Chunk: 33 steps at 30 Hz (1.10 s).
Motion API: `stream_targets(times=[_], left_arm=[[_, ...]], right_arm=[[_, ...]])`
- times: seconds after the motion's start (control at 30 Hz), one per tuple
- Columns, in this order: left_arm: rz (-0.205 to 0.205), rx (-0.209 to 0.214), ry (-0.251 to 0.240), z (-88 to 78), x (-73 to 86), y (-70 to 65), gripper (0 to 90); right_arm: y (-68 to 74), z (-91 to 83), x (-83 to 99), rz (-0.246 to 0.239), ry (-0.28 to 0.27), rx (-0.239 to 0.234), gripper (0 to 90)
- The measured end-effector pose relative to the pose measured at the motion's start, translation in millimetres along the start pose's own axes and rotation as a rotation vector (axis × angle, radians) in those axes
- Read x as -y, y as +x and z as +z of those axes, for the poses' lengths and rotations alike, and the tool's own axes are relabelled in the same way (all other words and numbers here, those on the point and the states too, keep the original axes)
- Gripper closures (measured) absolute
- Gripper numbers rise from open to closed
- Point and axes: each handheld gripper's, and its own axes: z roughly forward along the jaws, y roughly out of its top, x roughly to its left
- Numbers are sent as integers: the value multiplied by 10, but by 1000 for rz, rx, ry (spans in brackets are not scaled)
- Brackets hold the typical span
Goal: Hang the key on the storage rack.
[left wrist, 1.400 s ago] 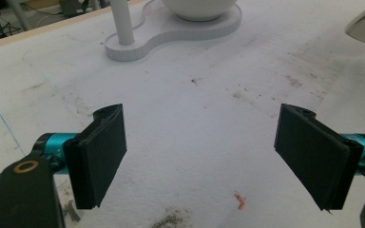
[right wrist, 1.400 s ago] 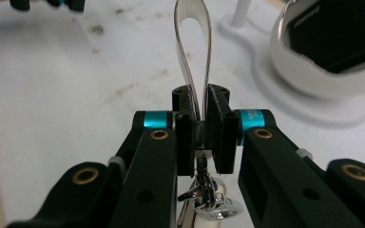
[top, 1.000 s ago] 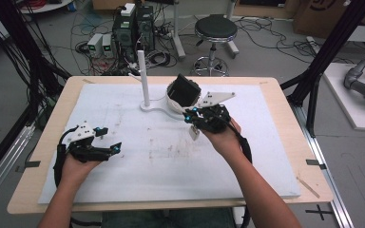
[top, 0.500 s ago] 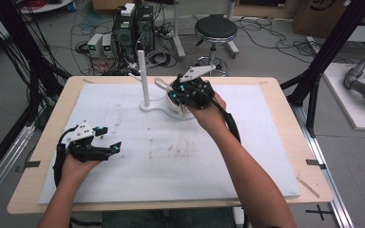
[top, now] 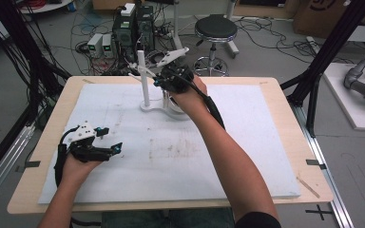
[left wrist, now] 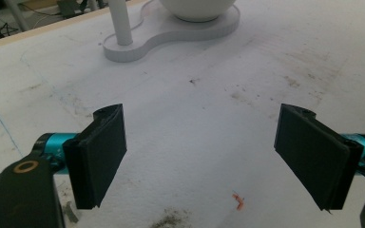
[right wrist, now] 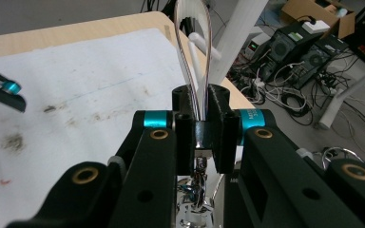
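The right gripper (right wrist: 200, 102), shut tight on the looped strap (right wrist: 192, 47), had been carried up from the mat and back to the white stand (top: 144, 78). The strap was thus brought beside a peg (right wrist: 202, 43), its long axis running straight out from the jaws, loop end foremost. The left gripper (left wrist: 202, 152) was rested wide open and empty.

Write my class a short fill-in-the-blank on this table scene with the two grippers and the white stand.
1. The left gripper rests on the white mat with its jaws ____.
2. The right gripper is shut on a thin looped ____.
3. The white stand has an upright ____ rising from its flat base.
4. In the high view, the right gripper is held up beside the stand's ____.

Missing words: open; strap; post; post
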Motion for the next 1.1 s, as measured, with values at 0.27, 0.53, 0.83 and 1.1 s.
stream_targets(times=[0.27, 0.53, 0.83, 1.1], left_arm=[[-6, -6, -3, -27, 16, 25, 179], [-8, -5, -2, -27, 22, 28, 179], [-16, -1, -6, -34, 30, 32, 179], [-17, 0, -7, -37, 34, 32, 179]], right_arm=[[-37, 169, -89, 6, 22, 13, 826], [14, 277, -182, -15, 27, 10, 825], [13, 404, -168, -32, 55, 37, 825], [-9, 533, -123, -33, 85, 47, 825]])
